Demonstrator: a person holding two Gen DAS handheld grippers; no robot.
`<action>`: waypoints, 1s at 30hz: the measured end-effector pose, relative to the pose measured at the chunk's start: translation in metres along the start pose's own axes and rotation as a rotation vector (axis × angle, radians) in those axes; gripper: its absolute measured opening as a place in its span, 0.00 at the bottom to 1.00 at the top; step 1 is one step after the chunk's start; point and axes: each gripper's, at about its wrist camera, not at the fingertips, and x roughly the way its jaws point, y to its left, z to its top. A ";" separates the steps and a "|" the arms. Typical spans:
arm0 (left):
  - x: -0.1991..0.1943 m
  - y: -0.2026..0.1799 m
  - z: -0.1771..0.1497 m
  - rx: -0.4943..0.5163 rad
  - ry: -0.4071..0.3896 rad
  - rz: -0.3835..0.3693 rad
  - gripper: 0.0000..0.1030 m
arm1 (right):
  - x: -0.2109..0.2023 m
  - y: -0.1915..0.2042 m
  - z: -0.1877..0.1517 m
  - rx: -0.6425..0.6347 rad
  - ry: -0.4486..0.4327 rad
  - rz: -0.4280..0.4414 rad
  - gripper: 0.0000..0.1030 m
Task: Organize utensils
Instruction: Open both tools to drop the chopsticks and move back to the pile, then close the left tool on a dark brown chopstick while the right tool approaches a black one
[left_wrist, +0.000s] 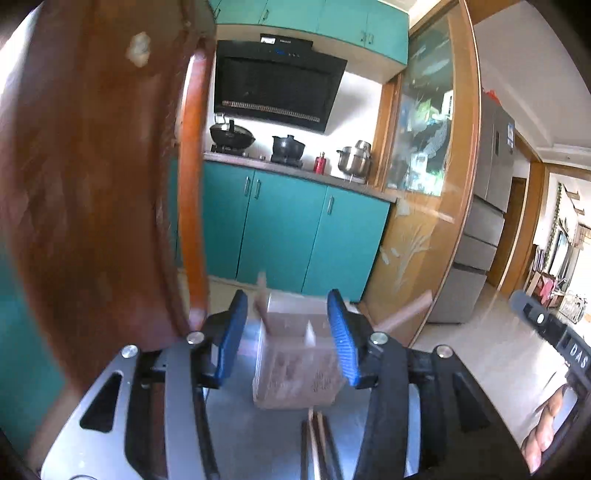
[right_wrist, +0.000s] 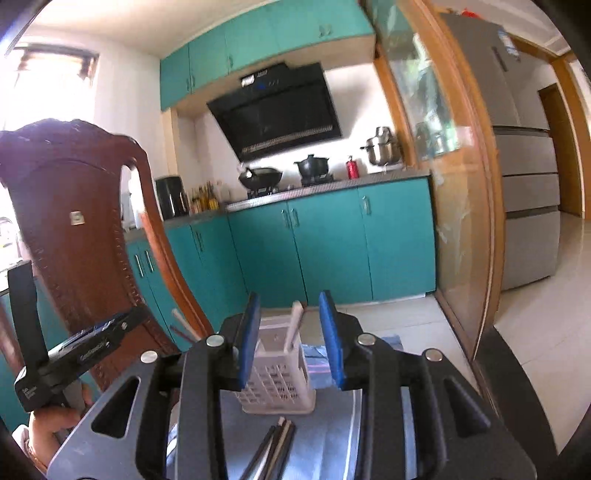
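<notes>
A white slotted utensil basket (right_wrist: 277, 376) stands on the grey table mat (right_wrist: 332, 435), with a white handle (right_wrist: 293, 325) sticking up out of it. Dark chopsticks (right_wrist: 273, 446) lie on the mat just in front of it. My right gripper (right_wrist: 290, 302) is open, its blue pads either side of the basket in the picture and clear of it. In the left wrist view the basket (left_wrist: 295, 362) is blurred and the chopsticks (left_wrist: 317, 443) lie before it. My left gripper (left_wrist: 287, 306) is open too, with nothing pressed between its pads.
A dark red wooden chair back (left_wrist: 92, 184) rises close on the left, also seen as the chair (right_wrist: 81, 229). Teal cabinets (right_wrist: 332, 247), a stove with pots and a grey fridge (right_wrist: 524, 184) stand behind. Each view shows the other gripper with a hand (right_wrist: 55, 417) at its edge.
</notes>
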 end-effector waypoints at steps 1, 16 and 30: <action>0.002 0.001 -0.020 0.020 0.041 0.027 0.44 | -0.003 -0.003 -0.010 0.004 0.004 -0.020 0.32; 0.102 0.004 -0.157 0.080 0.718 0.030 0.34 | 0.181 -0.019 -0.163 0.143 0.935 0.010 0.32; 0.104 0.019 -0.160 0.025 0.730 0.046 0.40 | 0.194 -0.007 -0.165 0.126 0.929 0.048 0.32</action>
